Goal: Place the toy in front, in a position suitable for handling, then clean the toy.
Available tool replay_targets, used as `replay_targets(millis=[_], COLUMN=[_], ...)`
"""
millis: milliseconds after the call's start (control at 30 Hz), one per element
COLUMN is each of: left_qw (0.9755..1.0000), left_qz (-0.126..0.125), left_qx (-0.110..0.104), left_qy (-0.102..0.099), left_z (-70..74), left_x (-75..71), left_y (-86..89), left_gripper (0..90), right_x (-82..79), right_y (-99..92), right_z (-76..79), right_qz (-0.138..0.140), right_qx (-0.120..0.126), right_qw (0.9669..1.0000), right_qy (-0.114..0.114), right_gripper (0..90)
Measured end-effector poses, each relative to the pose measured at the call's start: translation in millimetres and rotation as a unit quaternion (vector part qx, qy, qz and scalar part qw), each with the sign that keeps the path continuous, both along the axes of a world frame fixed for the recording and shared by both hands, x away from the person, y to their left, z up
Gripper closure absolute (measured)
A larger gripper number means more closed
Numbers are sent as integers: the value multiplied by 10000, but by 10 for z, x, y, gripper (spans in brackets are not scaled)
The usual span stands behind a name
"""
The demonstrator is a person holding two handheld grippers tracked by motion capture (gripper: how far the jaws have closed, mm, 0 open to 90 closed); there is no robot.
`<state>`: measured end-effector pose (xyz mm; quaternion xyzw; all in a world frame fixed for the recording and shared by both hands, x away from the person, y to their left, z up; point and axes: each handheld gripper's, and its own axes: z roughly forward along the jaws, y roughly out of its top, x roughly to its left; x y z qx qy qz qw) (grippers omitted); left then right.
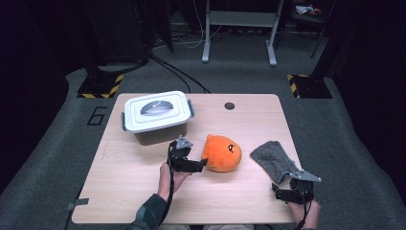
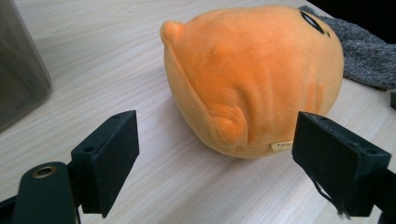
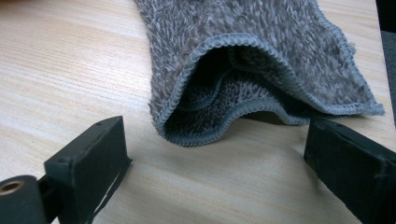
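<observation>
Nearest us, at the near edge of the pale wooden table (image 1: 119,191), both hands hold their tools. Our right gripper (image 3: 219,158) sits at the near right corner with its jaws wide apart and nothing clamped, the open hem of the grey fuzzy knitted cloth pouch (image 3: 261,56) lying just ahead of them.

Our left gripper (image 2: 215,168), near the middle of the table, also has its jaws spread, not touching anything; the round orange plush toy (image 2: 252,74) lies just beyond them, between the two pads' lines.

Largest on the table is the lidded white plastic storage box (image 1: 157,115), toward the far left corner. We judge it rigid and the heaviest piece.

Next, the plush: soft, light and squashy, we judge, so a clamp across its lower bulge should sink in and hold without slipping.

The pouch looks limp; we would pinch one layer of its stitched hem.

A small cream tag (image 2: 282,146) at the plush's base carries print too small to read.
</observation>
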<state>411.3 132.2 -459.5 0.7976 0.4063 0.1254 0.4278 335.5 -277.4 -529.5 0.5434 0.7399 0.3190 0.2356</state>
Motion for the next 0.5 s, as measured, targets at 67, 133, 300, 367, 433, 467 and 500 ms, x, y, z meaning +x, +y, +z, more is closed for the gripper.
replay_targets(millis=[67,133,300,367,433,467,500], left_qw=[10000,10000,10000,9999,9998,9997,9996], left_qz=[-17,-53,-86,-144,-180,-229,-254], left_qx=[40,65,-9,70,38,62,54], left_qy=[-13,-29,-7,-18,-5,14,57], left_z=[0,1,-4,10,15,19,21], left_x=[19,32,61,79,106,122,140], left_y=[-28,-42,-124,-148,-181,-181,-185], left_gripper=[146,148,156,158,162,168,170], right_x=[4,3,4,0,-12,-24,-33], right_y=[-4,-3,-4,1,-13,-37,-42], right_z=[-1,0,4,8,19,36,55], right_qz=[22,24,56,76,150,120,103], right_qx=[-12,-7,-11,8,35,209,267], right_qw=[10000,10000,10000,10000,9999,9997,9996], right_qy=[-12,-5,6,6,-48,2,-11], right_gripper=[51,52,37,21,19,13,16])
